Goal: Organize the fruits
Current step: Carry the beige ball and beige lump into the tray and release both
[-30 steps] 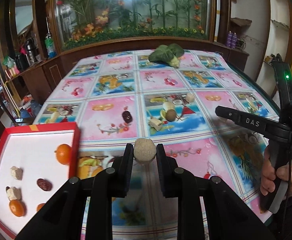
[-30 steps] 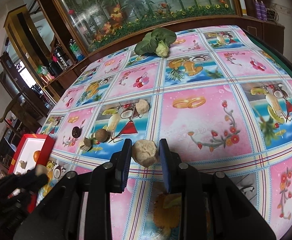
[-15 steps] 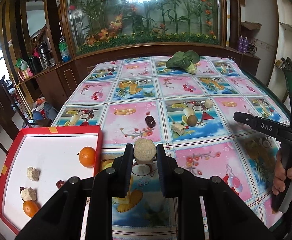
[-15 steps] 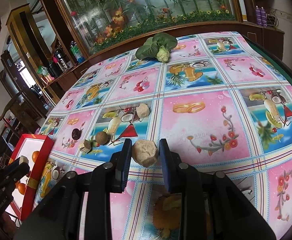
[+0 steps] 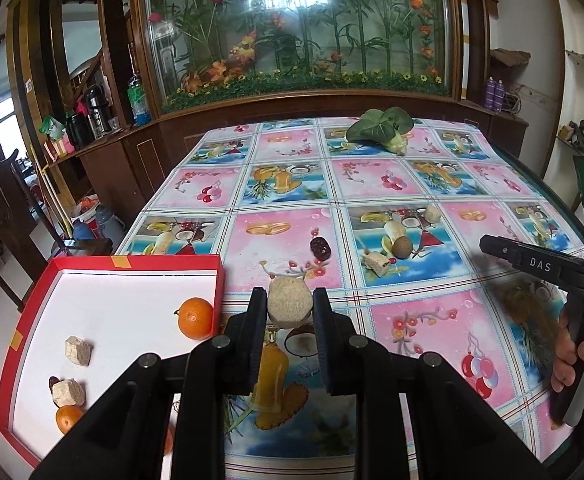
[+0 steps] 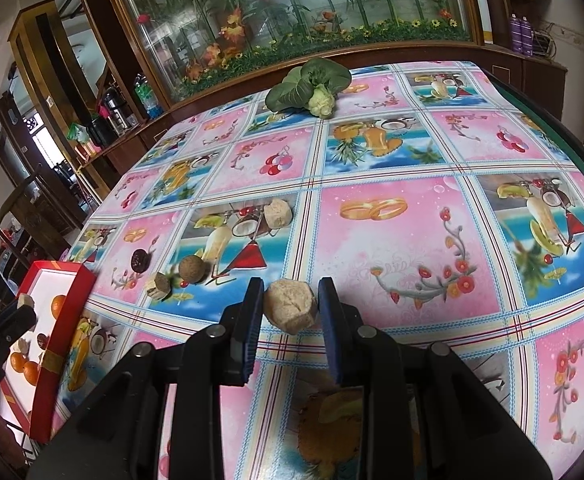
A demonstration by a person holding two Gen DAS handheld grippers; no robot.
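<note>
Your left gripper [image 5: 289, 312] has swung back toward you, so the red tray [image 5: 220, 280] now shows more fully at its left, just beside the left finger. It hangs level above the tablecloth [image 5: 420, 320], clamped on a tan fruit chunk [image 5: 289, 305]. Your right gripper [image 6: 290, 310] points across the table with a pale lump [image 6: 290, 307] between its fingers; it seems gripped, though contact on the right finger is hard to confirm.
</note>
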